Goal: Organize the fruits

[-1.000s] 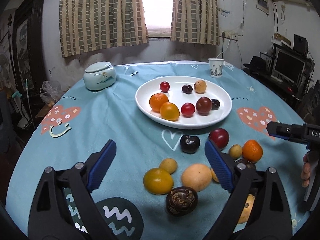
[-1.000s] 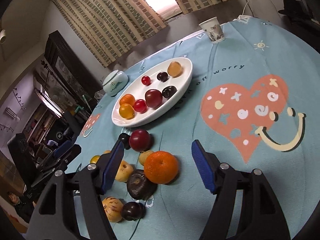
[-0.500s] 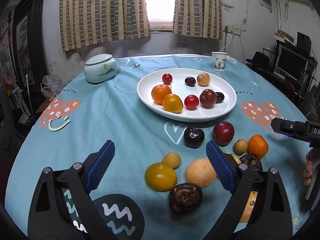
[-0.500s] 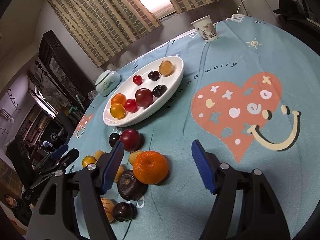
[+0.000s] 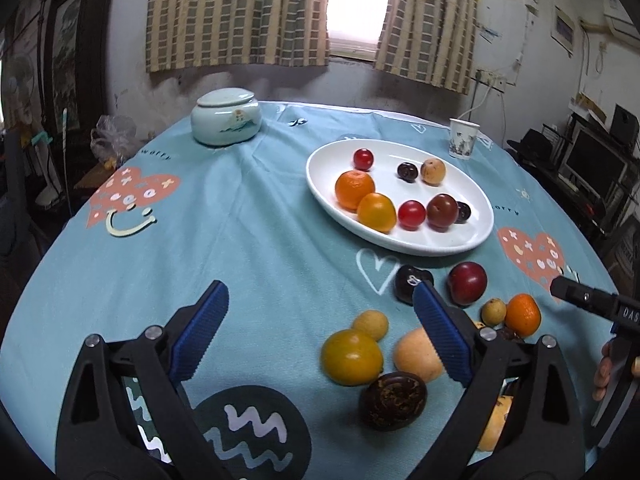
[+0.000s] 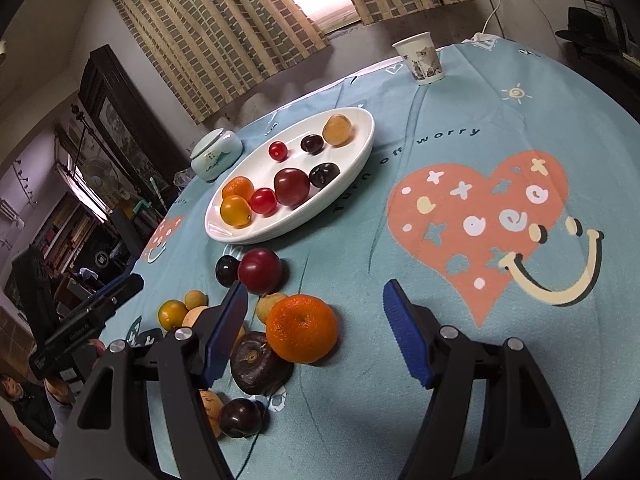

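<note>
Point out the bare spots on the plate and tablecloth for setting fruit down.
White plate: bare along its right side and near rim. Tablecloth: bare between the plate and the lidded jar, and over the big heart print. Crowded: the loose fruit around the orange.

A lidded ceramic jar point(image 5: 225, 116) and paper cup point(image 5: 462, 138) stand on the tablecloth point(image 5: 248, 232).

Left claw point(image 5: 320, 332) with black plastic arms, ribbed blue pads point(image 5: 199, 330), silver screws, right claw point(image 6: 316, 332) alike, white lettering, bare fingertips at right edge
</note>
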`<state>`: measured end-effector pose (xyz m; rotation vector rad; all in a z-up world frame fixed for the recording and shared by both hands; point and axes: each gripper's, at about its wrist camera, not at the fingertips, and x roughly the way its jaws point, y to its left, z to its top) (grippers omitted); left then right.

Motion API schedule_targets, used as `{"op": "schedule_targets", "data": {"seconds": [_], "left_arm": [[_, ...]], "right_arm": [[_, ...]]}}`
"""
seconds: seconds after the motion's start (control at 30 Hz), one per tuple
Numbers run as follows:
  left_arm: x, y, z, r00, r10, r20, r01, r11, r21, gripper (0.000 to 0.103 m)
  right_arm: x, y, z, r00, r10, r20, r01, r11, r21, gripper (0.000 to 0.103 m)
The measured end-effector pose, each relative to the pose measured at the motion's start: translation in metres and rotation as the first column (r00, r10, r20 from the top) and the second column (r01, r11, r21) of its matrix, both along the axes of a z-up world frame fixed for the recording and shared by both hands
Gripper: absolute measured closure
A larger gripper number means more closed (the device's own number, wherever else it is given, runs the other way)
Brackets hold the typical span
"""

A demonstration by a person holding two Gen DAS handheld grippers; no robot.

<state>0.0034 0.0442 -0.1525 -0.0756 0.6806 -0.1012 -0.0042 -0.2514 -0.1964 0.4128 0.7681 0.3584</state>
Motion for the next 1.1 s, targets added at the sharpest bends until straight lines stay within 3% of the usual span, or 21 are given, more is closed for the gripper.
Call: {"op": "schedule_targets", "data": {"seconds": [0.1, 0.27, 0.47, 0.57, 0.73, 1.0, 1.03, 1.1], "left_arm": [[0.001, 0.003, -0.001, 1.0, 0.002, -0.017, -0.002, 1.0, -0.02, 0.008], [0.0, -0.005, -0.003, 1.0, -0.018, -0.02, 0.018, 1.0, 0.006, 0.008], [0.002, -0.001, -0.003, 1.0, -0.018, -0.025, 0.017, 1.0, -0.01, 0.008], [0.002, 0.004, 0.0, 1.0, -0.015, -0.025, 0.014, 0.999, -0.04, 0.008], [-0.001, 0.004, 0.003, 1.0, -0.022, -0.016, 0.022, 0.999, -0.048, 0.008], [0.002, 0.009, 0.002, 0.999, -0.012, -0.039, 0.009, 0.997, -0.081, 0.008], [0.002, 0.009, 0.002, 0.999, -0.013, -0.037, 0.01, 0.997, -0.083, 0.008], [0.001, 0.009, 0.003, 0.999, -0.017, -0.032, 0.015, 0.996, -0.083, 0.008]], "right_arm": [[0.0, -0.002, 0.0, 1.0, -0.007, -0.004, 0.007, 1.0, 0.008, 0.032], [0.001, -0.001, -0.001, 1.0, 0.004, -0.005, -0.004, 1.0, 0.006, 0.032], [-0.014, 0.025, 0.013, 0.991, 0.134, 0.024, -0.132, 0.988, -0.082, 0.032], [-0.049, 0.061, 0.022, 0.949, 0.308, 0.063, -0.289, 0.935, -0.203, 0.032], [-0.088, 0.119, 0.019, 0.878, 0.476, 0.051, -0.409, 0.802, -0.435, 0.032], [-0.08, 0.155, 0.001, 0.841, 0.539, -0.043, -0.472, 0.693, -0.545, 0.032], [-0.079, 0.157, -0.001, 0.84, 0.54, -0.05, -0.472, 0.681, -0.56, 0.035], [-0.077, 0.163, -0.007, 0.841, 0.539, -0.057, -0.455, 0.644, -0.615, 0.052]]}}
